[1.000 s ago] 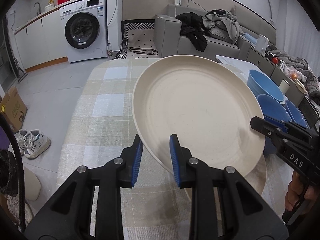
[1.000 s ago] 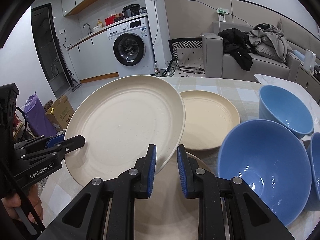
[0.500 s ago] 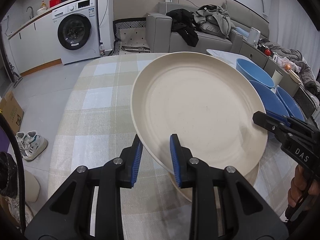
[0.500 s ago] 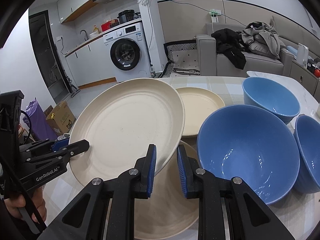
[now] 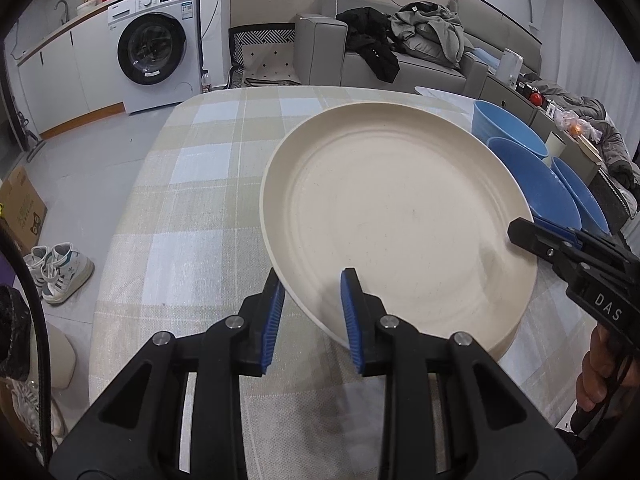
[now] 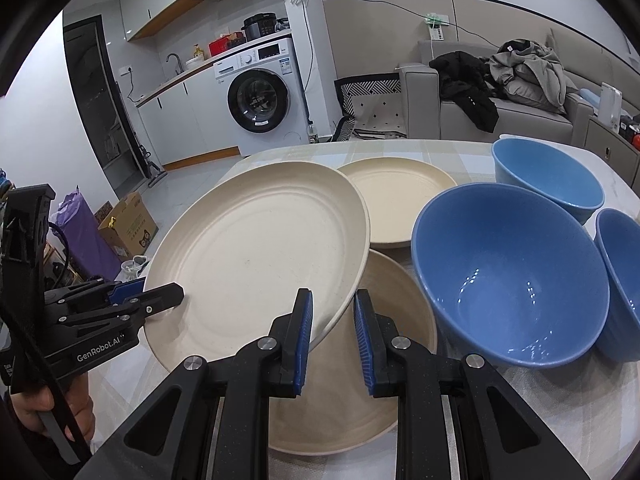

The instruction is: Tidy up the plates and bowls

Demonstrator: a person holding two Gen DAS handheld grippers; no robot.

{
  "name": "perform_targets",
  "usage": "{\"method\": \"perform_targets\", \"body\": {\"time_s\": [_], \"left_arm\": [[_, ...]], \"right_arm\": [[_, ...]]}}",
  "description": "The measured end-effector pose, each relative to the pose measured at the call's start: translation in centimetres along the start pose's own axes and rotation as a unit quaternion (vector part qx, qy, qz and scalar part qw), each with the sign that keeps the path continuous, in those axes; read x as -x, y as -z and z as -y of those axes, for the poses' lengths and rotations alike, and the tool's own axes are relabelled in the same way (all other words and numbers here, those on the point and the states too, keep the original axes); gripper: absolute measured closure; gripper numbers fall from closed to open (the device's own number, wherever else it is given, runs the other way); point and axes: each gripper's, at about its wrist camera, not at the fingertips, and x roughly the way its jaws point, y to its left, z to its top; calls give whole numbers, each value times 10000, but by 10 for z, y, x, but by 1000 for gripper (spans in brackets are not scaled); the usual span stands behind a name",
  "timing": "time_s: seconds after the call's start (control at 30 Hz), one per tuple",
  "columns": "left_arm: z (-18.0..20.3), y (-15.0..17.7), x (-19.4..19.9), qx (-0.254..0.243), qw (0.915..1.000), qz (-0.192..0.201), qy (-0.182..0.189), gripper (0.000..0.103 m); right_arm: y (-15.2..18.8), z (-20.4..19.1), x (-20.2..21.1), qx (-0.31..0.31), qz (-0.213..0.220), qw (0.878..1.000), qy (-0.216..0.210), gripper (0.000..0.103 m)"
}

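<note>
Cream plate (image 6: 256, 248): rigid, probably light, slick. Left gripper (image 5: 312, 312) and right gripper (image 6: 331, 332) pinch opposite rims.

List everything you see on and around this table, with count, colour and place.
lifted plate: one, cream, tilted above the table
resting plates: two, cream, one under the lifted plate, one farther back
bowls: three, blue, right of the plates
tablecloth: one, beige-white check, covering the table
washing machine: one, white, back left
sofa: one, grey, behind the table, clothes on it
cardboard box: one, brown, floor left
shoes: one pair, white, floor left
left gripper: black, blue pads, jaws on the lifted plate's rim
right gripper: same, on the opposite rim
</note>
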Motion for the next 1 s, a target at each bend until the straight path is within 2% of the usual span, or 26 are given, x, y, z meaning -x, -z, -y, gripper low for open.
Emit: {"method": "perform_targets", "body": {"time_s": [1.0], "left_arm": [[28, 10, -17, -534, 9983, -210, -60, 78]], "right_arm": [[33, 13, 6, -184, -193, 9992, 298, 81]]}}
